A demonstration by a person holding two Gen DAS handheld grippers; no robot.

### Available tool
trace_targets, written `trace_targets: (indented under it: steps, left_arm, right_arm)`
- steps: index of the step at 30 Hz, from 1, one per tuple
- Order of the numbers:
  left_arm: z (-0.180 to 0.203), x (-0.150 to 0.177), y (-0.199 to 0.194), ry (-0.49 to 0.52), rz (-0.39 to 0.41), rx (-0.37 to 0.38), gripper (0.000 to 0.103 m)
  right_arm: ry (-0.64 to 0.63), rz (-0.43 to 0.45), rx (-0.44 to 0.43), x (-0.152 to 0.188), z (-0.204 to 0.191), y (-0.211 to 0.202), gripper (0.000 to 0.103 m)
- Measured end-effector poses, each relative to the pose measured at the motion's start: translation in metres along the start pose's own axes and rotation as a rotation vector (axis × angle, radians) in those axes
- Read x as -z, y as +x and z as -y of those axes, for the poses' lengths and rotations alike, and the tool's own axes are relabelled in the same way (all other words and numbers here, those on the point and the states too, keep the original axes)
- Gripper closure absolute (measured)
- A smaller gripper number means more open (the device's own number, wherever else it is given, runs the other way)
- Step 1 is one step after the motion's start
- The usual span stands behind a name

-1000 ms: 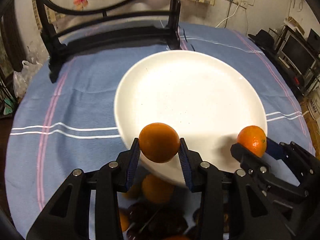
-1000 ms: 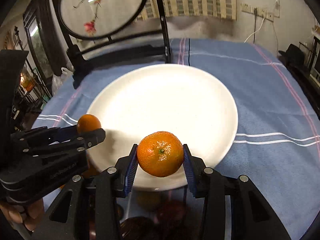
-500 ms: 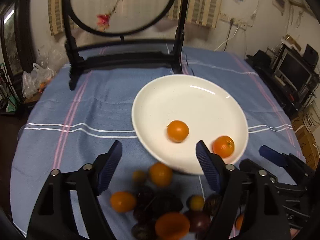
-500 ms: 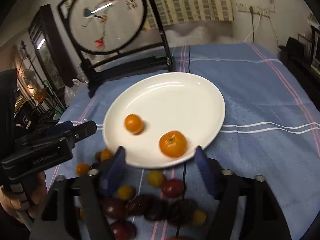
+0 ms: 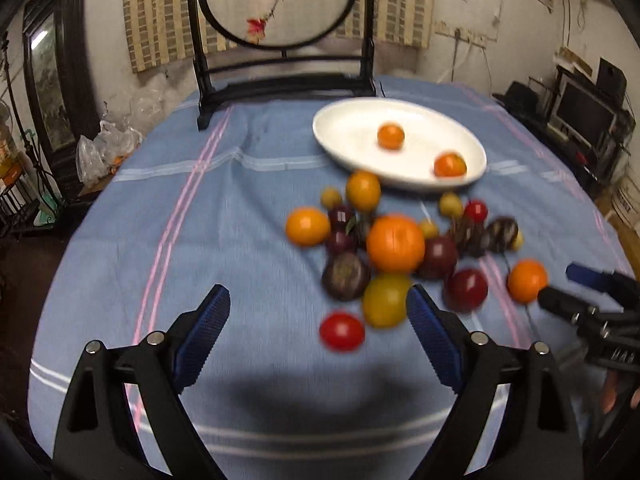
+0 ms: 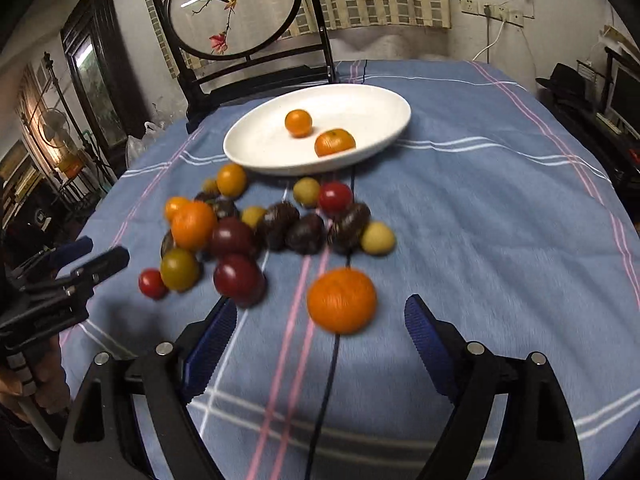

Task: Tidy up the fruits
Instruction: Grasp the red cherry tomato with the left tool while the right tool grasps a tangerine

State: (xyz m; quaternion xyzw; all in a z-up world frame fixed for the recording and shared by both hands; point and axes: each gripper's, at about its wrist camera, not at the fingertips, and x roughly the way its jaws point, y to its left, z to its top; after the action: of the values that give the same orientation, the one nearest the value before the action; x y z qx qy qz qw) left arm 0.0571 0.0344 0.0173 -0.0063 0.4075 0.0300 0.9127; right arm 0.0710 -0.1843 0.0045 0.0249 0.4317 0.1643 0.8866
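A white plate (image 5: pixel 348 132) at the far side of the table holds two oranges (image 5: pixel 391 136) (image 5: pixel 450 165); it also shows in the right wrist view (image 6: pixel 368 108) with both oranges (image 6: pixel 298 122) (image 6: pixel 335 142). A pile of mixed fruit lies in front of it: a large orange (image 5: pixel 395 243), dark plums (image 5: pixel 346 276), a yellow fruit (image 5: pixel 385 300), red tomatoes (image 5: pixel 342 331). My left gripper (image 5: pixel 318 320) is open and empty, just short of the pile. My right gripper (image 6: pixel 320 324) is open and empty, with a lone orange (image 6: pixel 342 300) ahead between its jaws.
A blue striped cloth (image 6: pixel 500 184) covers the round table. A dark wooden screen stand (image 5: pixel 280 76) stands at the back edge. Shelves and electronics (image 5: pixel 584 108) stand off the right side. Each gripper shows in the other's view (image 5: pixel 588 304) (image 6: pixel 60 280).
Both grippers opened and left their oranges on the plate. Both then pulled back toward me and higher, so the fruit pile on the cloth came into view.
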Motion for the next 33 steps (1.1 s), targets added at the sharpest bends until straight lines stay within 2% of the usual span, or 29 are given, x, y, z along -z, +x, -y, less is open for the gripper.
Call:
trace_targets:
  steps: [4,10,13,19,20,23,26,29,33]
  left_arm:
    - [-0.001,0.018,0.007,-0.003,-0.046,0.014,0.016]
    - [-0.001,0.027,0.024,0.002,-0.104,0.043,0.016]
    - [-0.001,0.026,0.031,-0.005,-0.121,0.038,0.023]
    - [0.003,0.023,0.042,0.011,-0.146,0.043,0.040]
    - [0.004,0.023,0.046,0.015,-0.155,0.044,0.052]
    - [0.009,0.024,0.044,0.043,-0.131,0.054,0.073]
    - [0.009,0.023,0.042,0.046,-0.143,0.103,0.073]
    - [0.010,0.024,0.041,0.055,-0.135,0.089,0.073]
    - [0.006,0.025,0.040,0.041,-0.139,0.092,0.073]
  right_arm:
    - [0.039,-0.020,-0.034,0.012,0.005,-0.001,0.016]
    - [0.035,-0.064,0.002,0.024,0.005,0.010,0.016]
    - [0.039,-0.079,-0.003,0.025,0.008,0.016,0.016]
    - [0.027,-0.087,-0.003,0.026,0.007,0.017,0.016]
    - [0.025,-0.086,-0.003,0.027,0.007,0.016,0.016]
    - [0.019,-0.088,0.001,0.027,0.006,0.016,0.016]
    - [-0.010,-0.090,0.036,0.025,0.003,0.019,0.015]
    - [-0.056,-0.093,0.085,0.019,-0.002,0.026,0.015]
    - [-0.098,-0.094,0.098,0.007,-0.007,0.036,0.016]
